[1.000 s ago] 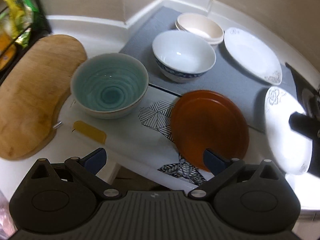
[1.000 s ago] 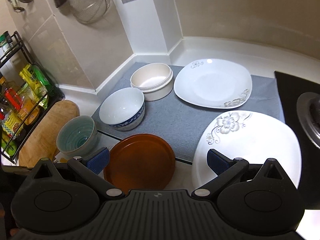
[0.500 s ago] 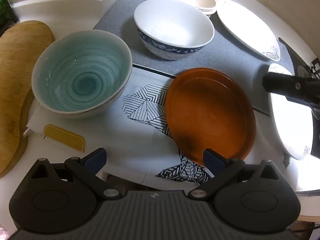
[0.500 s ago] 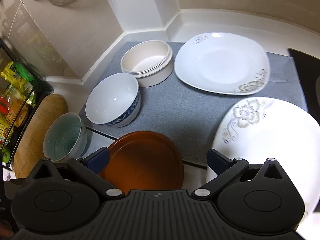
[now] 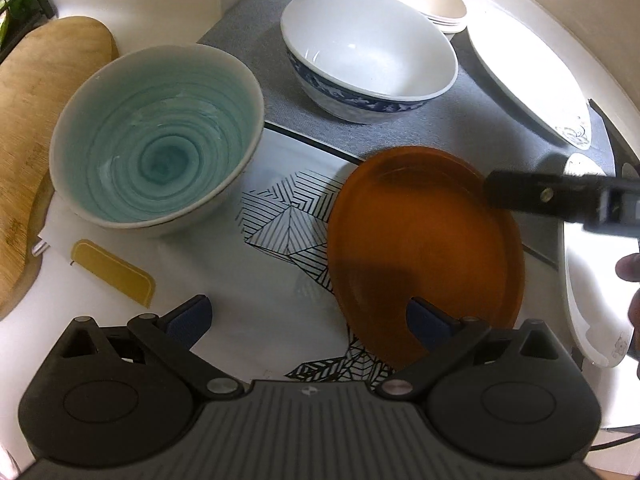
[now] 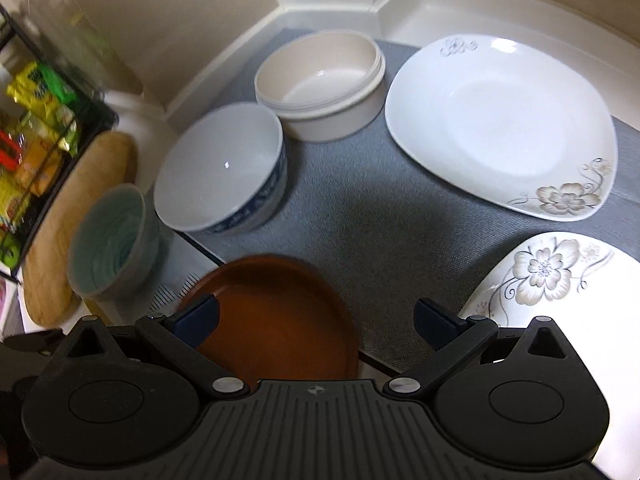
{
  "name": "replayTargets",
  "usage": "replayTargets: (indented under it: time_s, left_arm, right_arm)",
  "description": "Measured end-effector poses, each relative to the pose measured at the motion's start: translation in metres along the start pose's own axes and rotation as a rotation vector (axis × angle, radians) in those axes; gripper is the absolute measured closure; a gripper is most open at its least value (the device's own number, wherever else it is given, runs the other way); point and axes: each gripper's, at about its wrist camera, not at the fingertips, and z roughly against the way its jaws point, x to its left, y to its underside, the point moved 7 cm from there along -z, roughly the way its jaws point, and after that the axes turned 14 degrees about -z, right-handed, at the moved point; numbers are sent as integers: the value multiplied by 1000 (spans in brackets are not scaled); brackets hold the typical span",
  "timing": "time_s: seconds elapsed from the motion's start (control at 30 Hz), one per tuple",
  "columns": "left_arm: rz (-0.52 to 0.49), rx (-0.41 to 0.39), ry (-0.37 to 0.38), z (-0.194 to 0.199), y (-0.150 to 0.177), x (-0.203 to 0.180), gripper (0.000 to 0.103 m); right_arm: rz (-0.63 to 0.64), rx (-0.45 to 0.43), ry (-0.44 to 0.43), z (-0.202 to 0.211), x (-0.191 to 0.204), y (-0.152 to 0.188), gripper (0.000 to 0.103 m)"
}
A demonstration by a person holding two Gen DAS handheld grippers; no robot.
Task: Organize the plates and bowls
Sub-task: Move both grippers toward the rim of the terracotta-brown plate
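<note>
On grey mat (image 6: 380,216), stacked cream bowls (image 6: 320,84)

We hover over bowls and plates on the counter.

Our left gripper (image 5: 308,316) is spread wide above the patterned mat (image 5: 280,216), one fingertip over the orange plate (image 5: 424,248). The teal bowl (image 5: 156,136) sits left, the blue-rimmed white bowl (image 5: 368,52) behind on the grey mat (image 5: 480,120).

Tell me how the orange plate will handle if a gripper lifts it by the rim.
The orange plate looks rigid and shallow, so it should lift flat without flexing. Its glossy surface may slip in the pads. It lies partly on the patterned paper, which might drag along.
</note>
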Motion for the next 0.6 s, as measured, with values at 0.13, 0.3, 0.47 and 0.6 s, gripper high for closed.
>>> replayTargets:
  time_s: [0.13, 0.3, 0.47, 0.6]
  left_arm:
    - [22, 6, 16, -3, -3, -5, 0]
    - [63, 1, 75, -4, -8, -9, 0]
    - [96, -13, 91, -5, -6, -8, 0]
    - [116, -25, 107, -6, -7, -7, 1]
  right_arm:
    - [17, 39, 14, -11, -6, -2, 0]
    - [47, 66, -5, -18, -5, -1, 0]
    - [109, 102, 7, -25, -2, 1, 0]
    - [126, 120, 17, -30, 0, 3, 0]
